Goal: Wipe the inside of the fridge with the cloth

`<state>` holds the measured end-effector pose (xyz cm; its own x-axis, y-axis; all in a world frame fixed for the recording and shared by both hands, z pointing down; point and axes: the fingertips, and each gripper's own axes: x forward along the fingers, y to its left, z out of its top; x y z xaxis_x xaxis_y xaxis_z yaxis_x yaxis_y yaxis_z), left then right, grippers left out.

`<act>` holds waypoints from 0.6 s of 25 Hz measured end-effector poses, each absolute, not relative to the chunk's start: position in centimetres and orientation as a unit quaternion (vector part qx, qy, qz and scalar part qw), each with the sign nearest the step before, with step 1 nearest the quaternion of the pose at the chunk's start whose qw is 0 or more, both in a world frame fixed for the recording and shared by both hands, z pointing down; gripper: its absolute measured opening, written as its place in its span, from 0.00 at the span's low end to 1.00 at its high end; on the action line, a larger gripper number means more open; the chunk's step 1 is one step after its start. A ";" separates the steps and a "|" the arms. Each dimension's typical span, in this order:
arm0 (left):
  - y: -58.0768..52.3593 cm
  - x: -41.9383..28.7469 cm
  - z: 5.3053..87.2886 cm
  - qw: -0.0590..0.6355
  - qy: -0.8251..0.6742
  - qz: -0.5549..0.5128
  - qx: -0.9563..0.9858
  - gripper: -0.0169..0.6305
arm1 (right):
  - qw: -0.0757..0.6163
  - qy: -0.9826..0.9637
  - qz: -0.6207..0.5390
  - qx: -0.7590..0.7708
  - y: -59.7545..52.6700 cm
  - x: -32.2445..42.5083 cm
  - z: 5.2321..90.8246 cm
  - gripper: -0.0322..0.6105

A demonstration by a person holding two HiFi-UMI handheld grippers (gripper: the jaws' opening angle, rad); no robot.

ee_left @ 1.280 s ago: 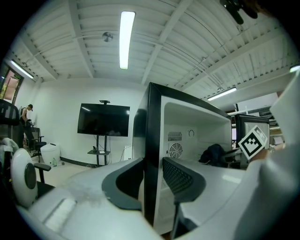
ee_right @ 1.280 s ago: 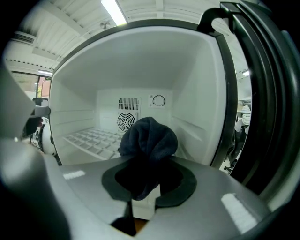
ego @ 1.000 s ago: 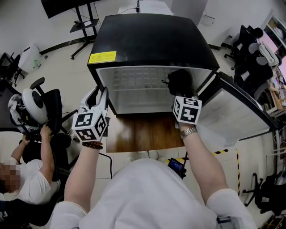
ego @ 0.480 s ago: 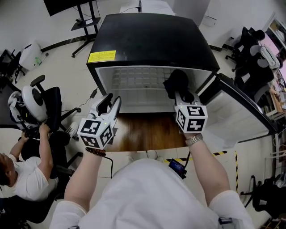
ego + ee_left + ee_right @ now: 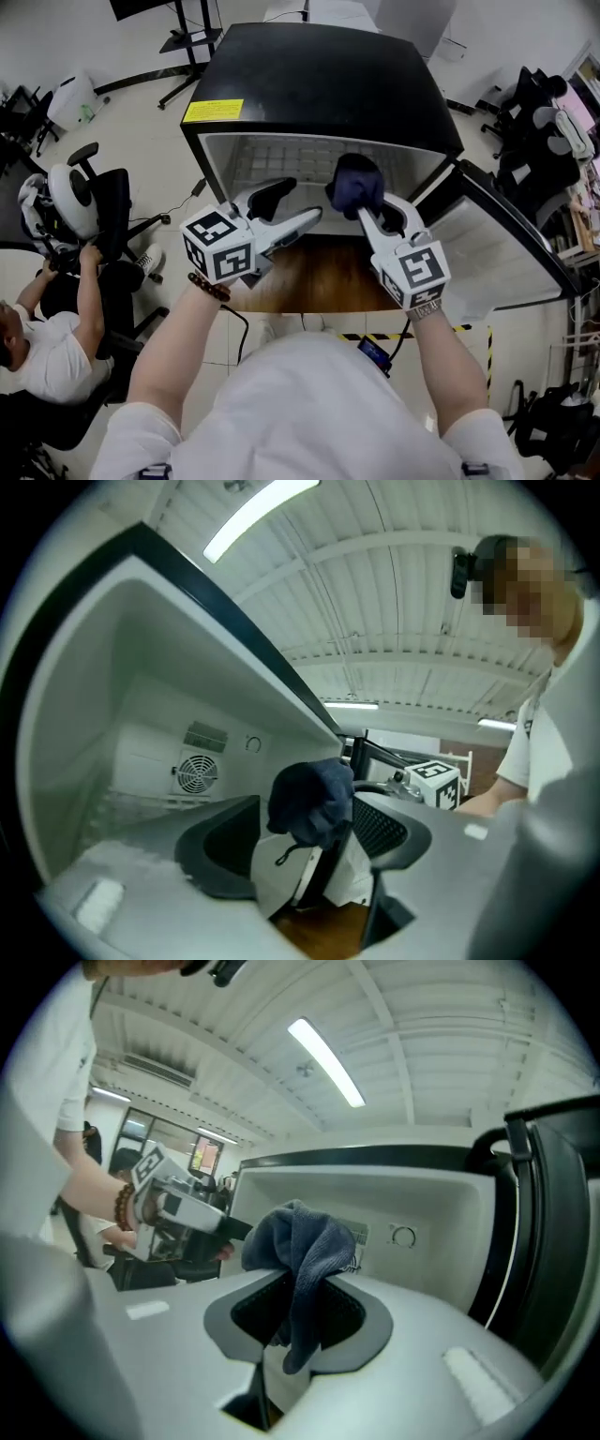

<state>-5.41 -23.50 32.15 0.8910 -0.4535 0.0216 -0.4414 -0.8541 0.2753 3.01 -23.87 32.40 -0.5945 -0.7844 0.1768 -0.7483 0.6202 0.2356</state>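
Observation:
A black-topped fridge [image 5: 309, 84] stands open, its white inside [image 5: 272, 164] facing me. A dark blue cloth [image 5: 354, 183] is bunched at the fridge mouth, and my right gripper [image 5: 364, 208] is shut on it. In the right gripper view the cloth [image 5: 302, 1241] hangs pinched between the jaws of that gripper [image 5: 292, 1314]. My left gripper [image 5: 298, 208] points right toward the cloth, just short of it. Its jaws have just been opening and now stand wide with nothing between them. From the left gripper [image 5: 309, 841] the cloth [image 5: 314, 799] shows beyond the jaws, before the fridge's back wall.
The fridge door [image 5: 497, 234] hangs open at the right. A wooden surface [image 5: 309, 277] lies under the fridge front. A seated person [image 5: 42, 352] and a chair [image 5: 80, 202] are at the left. Black chairs [image 5: 534, 122] stand at the right.
My left gripper swung right to the fridge mouth and its jaws spread wide. My right gripper drew back a little from the inside, turning the cloth leftward.

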 end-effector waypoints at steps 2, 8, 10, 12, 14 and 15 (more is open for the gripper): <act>-23.0 -3.9 31.7 0.152 -0.194 -0.031 0.969 0.57 | 0.133 -0.904 -0.096 0.395 -22.8 2.1 31.7 0.16; -21.5 -1.6 31.3 0.209 -0.104 -0.048 0.971 0.63 | 0.138 -0.929 -0.133 0.318 -20.5 0.6 31.1 0.16; -21.1 -1.3 31.5 0.223 -0.085 -0.047 0.970 0.62 | 0.140 -0.934 -0.137 0.298 -20.0 0.3 31.3 0.16; -20.8 -1.0 31.7 0.230 -0.072 -0.043 0.970 0.55 | 0.142 -0.939 -0.138 0.282 -19.6 0.1 31.4 0.16; -20.4 -0.6 31.9 0.233 -0.063 -0.037 0.970 0.49 | 0.146 -0.942 -0.143 0.267 -19.2 -0.1 31.6 0.16; -20.3 -0.4 32.0 0.233 -0.059 -0.033 0.970 0.47 | 0.148 -0.943 -0.145 0.260 -19.1 -0.2 31.7 0.16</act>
<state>-0.42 -20.26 32.01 0.9908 -0.1300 -0.0372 -0.0989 -0.8841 0.4568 -0.16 -19.09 31.66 -0.8210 -0.5329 0.2048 -0.4470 0.8232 0.3500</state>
